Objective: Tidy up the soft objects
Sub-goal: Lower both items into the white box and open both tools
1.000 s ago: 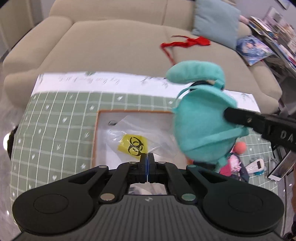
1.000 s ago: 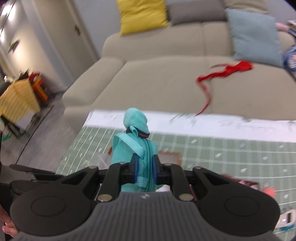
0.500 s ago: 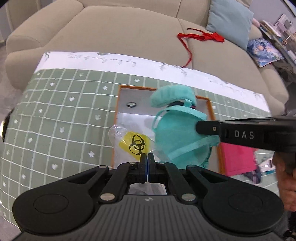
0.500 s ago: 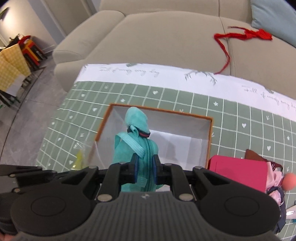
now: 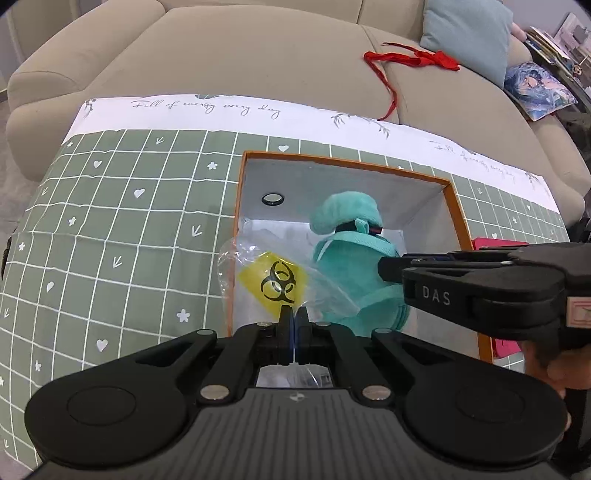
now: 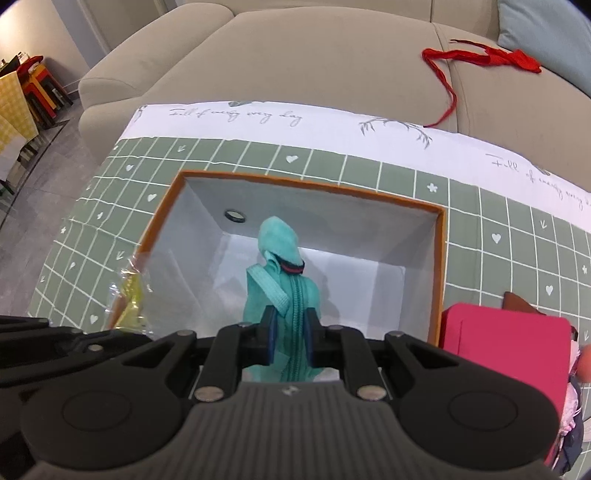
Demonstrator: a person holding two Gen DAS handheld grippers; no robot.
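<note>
In the left wrist view, a table [image 5: 110,236] under a green checked cloth stands before a beige sofa [image 5: 236,55] with a red ribbon [image 5: 410,59] and a blue cushion [image 5: 469,33] on it, and the left hand-held gripper [image 5: 293,317] is clamped on a clear plastic bag [image 5: 269,277] with a yellow biohazard label at the near left rim of an orange-edged box [image 5: 461,214]. This view alone shows the right hand-held gripper [image 5: 384,266] from the side, pinching the teal plush backpack [image 5: 354,266] low inside the box. The right wrist view shows those jaws closed on the teal plush backpack's zipper strap [image 6: 297,314], plus a pink pouch [image 6: 506,343] right of the box and grey floor with stacked stools [image 6: 35,85] at far left.
</note>
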